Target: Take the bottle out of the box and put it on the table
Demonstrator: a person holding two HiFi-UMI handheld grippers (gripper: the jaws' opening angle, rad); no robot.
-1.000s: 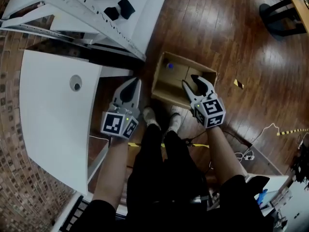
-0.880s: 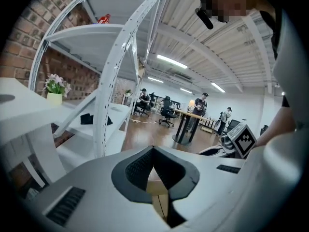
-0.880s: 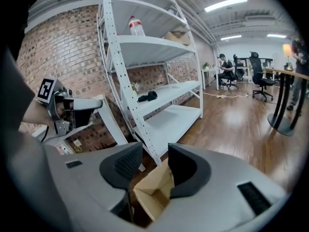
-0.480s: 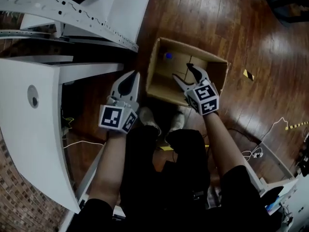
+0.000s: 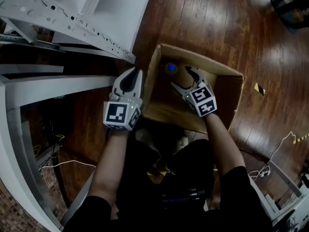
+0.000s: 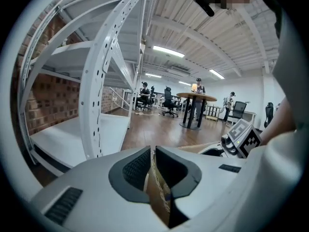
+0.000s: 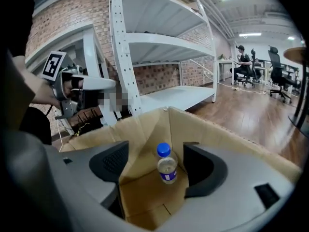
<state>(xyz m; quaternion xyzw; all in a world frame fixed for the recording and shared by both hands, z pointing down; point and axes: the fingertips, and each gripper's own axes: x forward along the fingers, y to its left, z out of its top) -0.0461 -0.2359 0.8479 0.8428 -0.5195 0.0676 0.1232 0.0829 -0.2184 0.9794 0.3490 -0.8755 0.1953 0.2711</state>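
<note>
While the person crouches over the cardboard box [image 5: 231,72] on the wooden floor [image 5: 217,23], the left gripper [image 5: 131,76] sits at the box's left side. Its jaws are nearly together, pinching an edge of the cardboard. The right gripper [image 5: 181,77] points down into the box with its jaws opening wide and its pads touching nothing. The bottle [image 5: 171,67] stands upright in the box's far corner, blue cap up. Seen from the right gripper's own view, it is framed between the jaws but clear of them. White metal shelving [image 5: 72,18] stands just beside the box.
</note>
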